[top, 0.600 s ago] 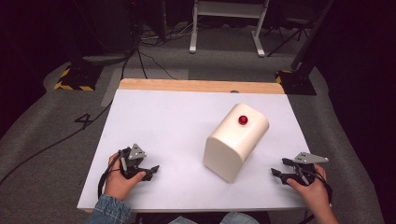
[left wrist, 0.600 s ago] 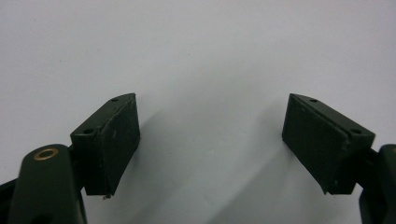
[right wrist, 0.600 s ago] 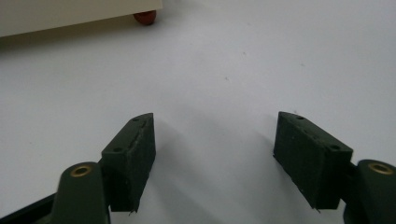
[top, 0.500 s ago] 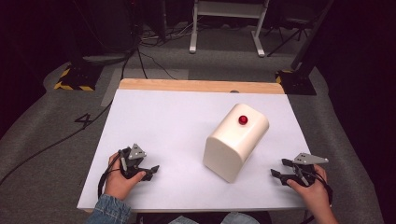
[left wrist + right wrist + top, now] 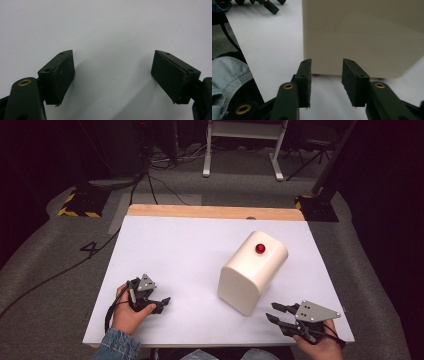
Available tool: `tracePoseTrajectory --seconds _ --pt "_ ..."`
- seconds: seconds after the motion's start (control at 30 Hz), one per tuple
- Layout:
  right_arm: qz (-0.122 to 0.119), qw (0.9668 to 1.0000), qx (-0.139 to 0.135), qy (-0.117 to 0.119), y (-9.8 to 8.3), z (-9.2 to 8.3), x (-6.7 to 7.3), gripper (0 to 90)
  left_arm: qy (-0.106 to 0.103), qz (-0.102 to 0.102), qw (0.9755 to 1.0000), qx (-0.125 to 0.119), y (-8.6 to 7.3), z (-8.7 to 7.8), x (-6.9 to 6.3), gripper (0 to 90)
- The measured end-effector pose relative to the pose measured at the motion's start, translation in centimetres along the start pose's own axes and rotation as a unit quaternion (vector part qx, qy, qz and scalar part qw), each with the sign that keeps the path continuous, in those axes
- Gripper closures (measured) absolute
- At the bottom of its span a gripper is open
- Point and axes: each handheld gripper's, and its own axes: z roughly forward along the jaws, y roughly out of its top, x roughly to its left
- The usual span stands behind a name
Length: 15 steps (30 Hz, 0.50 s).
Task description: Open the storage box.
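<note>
Your desk [image 5: 200,255] is a white sheet with a bare wooden strip along its far edge, and most of it lies open: the whole left half and the far part are bare. The cream box [image 5: 252,270], rounded along its top and carrying a red button [image 5: 260,248], stands right of centre, angled toward the near right corner, leaving a narrower strip of room between it and the right edge. Your left hand [image 5: 127,312] rests near the front edge, well apart from the box, its left claw [image 5: 162,304] pointing right with the jaws spread wide over bare white surface. Your right hand [image 5: 320,345] sits at the near right corner; the right claw [image 5: 272,312] points left toward the box's near end, jaws parted by a modest gap, holding nothing, close to the box face.
</note>
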Motion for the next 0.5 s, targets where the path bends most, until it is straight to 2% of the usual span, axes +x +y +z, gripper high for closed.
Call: tracePoseTrajectory --seconds 0.1,0.37,0.5 --pt "-0.005 0.9999 -0.016 -0.003 0.3 0.9 0.2 63.2 0.000 0.001 1.0000 0.000 0.0 0.0 0.0 19.3" --pt "0.011 0.9995 -0.028 -0.003 0.2 2.8 -0.5 63.5 0.002 0.001 1.0000 -0.002 -0.1 0.0 -0.1 19.4" --pt "0.020 0.9995 -0.024 -0.011 0.0 3.6 -0.6 61.7 0.003 0.002 1.0000 -0.003 -0.1 0.0 -0.1 19.4"
